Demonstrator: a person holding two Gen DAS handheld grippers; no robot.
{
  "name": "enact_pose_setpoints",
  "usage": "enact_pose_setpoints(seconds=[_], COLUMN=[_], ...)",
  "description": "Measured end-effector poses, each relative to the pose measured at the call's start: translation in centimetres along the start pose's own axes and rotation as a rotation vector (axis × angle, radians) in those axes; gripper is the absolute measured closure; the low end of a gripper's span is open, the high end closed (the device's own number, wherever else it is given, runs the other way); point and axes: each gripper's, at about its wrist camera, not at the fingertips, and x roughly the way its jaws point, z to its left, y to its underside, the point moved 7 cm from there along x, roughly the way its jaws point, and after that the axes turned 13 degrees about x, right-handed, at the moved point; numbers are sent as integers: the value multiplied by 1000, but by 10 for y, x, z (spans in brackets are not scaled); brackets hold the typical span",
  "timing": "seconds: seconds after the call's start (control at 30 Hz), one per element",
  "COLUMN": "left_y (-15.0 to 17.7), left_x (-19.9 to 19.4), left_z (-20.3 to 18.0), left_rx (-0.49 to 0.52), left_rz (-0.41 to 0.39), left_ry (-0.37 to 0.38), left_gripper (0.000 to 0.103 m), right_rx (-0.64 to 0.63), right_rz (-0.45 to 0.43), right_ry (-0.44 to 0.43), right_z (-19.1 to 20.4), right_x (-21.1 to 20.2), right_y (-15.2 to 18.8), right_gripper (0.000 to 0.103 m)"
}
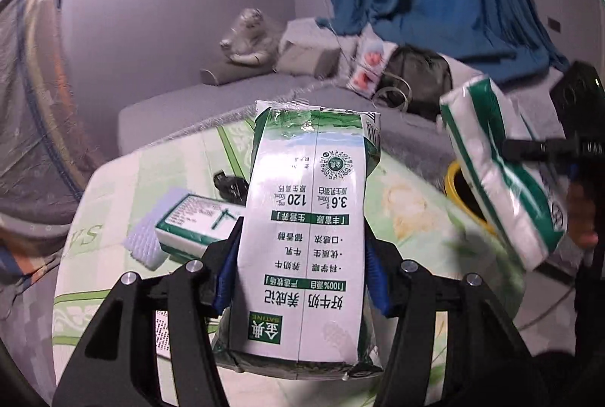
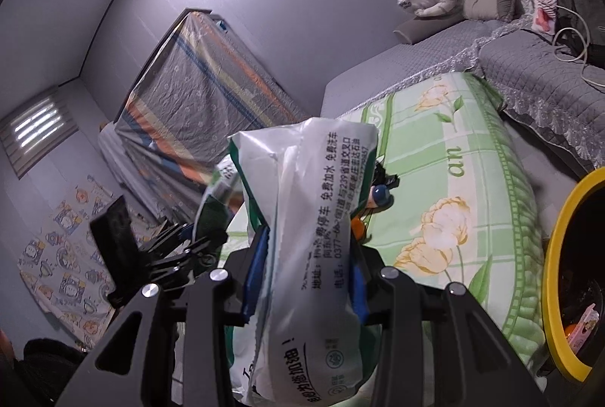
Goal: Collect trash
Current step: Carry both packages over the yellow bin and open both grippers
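The left gripper (image 1: 302, 278) is clamped on a milk carton (image 1: 308, 237), its blue pads pressed against both sides of the white and green box (the print reads upside down from this camera). The carton is held clear above the surface (image 1: 408, 203), which is covered with a green checked cloth with yellow flowers.

The right gripper (image 2: 302, 278) is closed tight on a crumpled tissue pack (image 2: 306, 256), white plastic with green edges and black print. In the left wrist view the same pack (image 1: 503, 172) hangs at the right, raised above a bin with a yellow rim (image 1: 452, 180). From the right wrist view that bin (image 2: 556, 256) stands just beside the surface's right end, with some wrappers already inside.

Lying on the cloth to the left of the carton are a small green and white box (image 1: 196, 225), which rests partly on a pale ribbed pad (image 1: 145, 240), and behind them a black clip (image 1: 230, 186). A grey sofa (image 2: 529, 67) runs behind the surface.
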Motion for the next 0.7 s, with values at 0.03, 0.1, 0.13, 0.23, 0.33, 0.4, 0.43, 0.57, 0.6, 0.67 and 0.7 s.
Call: enact_pose_setpoints(seconds=[0.03, 0.1, 0.13, 0.23, 0.33, 0.4, 0.43, 0.57, 0.6, 0.67, 0.7], left_y=[-4, -17, -22, -40, -57, -69, -75, -92, -96, -105, -108], left_x=[-2, -6, -8, -14, -16, -14, -12, -3, -2, 3, 6], left_z=[-2, -11, -15, -32, -51, -66, -72, -96, -101, -115, -121], left_rx=[-6, -23, -27, -24, 2, 16, 17, 42, 52, 67, 75], left_rz=[-6, -29, -38, -80, -111, -131, -132, -158, -164, -175, -177], left_ry=[-12, -31, -38, -32, -29, -9, 10, 21, 21, 35, 44], left_gripper=[50, 50, 50, 50, 50, 50, 50, 50, 50, 50, 50], right_rx=[7, 21, 28, 50, 69, 73, 75, 80, 84, 94, 97], right_rz=[-14, -46, -58, -101, -157, -187, -203, -296, -317, -361, -376], right_ry=[11, 46, 59, 102, 139, 163, 176, 263, 281, 319, 334], right_z=[-1, -6, -8, -19, -31, -39, -42, -61, -65, -76, -79], right_x=[-4, -13, -17, -31, -49, -59, -65, -92, -98, -112, -116], right_y=[-1, -6, -8, -14, -21, -25, -27, -37, -39, -42, -44], right_gripper=[67, 67, 67, 67, 67, 67, 67, 67, 67, 67, 67])
